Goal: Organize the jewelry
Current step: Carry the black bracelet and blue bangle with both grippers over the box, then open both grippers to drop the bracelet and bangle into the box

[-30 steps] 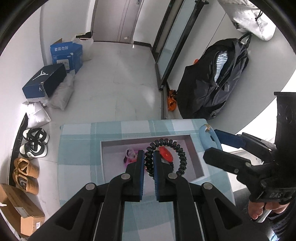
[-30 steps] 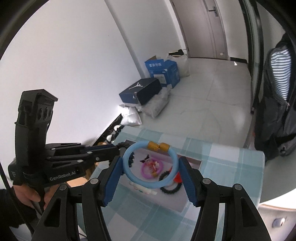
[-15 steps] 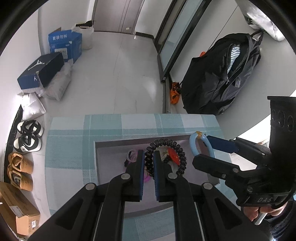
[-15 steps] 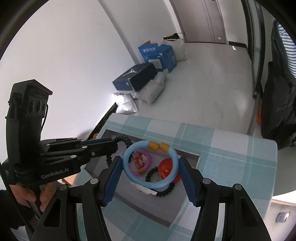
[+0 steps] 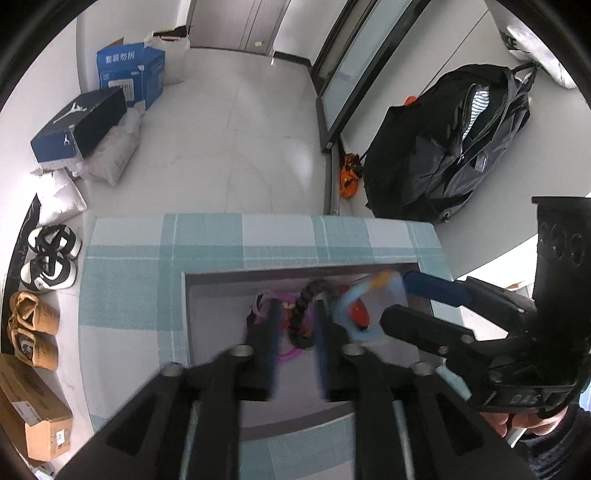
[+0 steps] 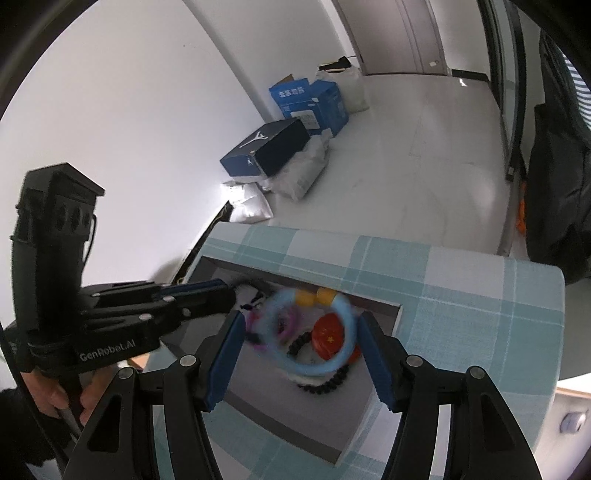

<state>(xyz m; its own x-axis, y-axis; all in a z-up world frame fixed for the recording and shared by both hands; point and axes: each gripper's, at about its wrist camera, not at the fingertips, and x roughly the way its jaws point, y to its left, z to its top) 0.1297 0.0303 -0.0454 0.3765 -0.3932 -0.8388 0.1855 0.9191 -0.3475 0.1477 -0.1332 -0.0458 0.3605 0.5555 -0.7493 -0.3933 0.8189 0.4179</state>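
1. blue ring (image 6: 308, 334), blurred, sits between the right gripper's (image 6: 301, 352) spread fingers over the tray (image 6: 384, 363); whether they pinch it, i can't tell.
2. left gripper (image 5: 297, 338) fingers parted, black coil (image 5: 301, 314) loose between them.
3. tray holds a red disc (image 6: 328, 336), pink ring (image 5: 286, 354) and black beads (image 6: 323, 384).
4. checked cloth (image 5: 129, 295) borders the tray all round.

Pale tiled floor (image 5: 236, 147), white wall (image 6: 129, 110)

It looked like a home entryway: shoes (image 5: 48, 258) lined one wall beside cardboard boxes (image 5: 129, 74), a backpack (image 5: 450, 147) leaned opposite, a door (image 5: 236, 22) stood beyond, probably the entrance, blurred at the edge.
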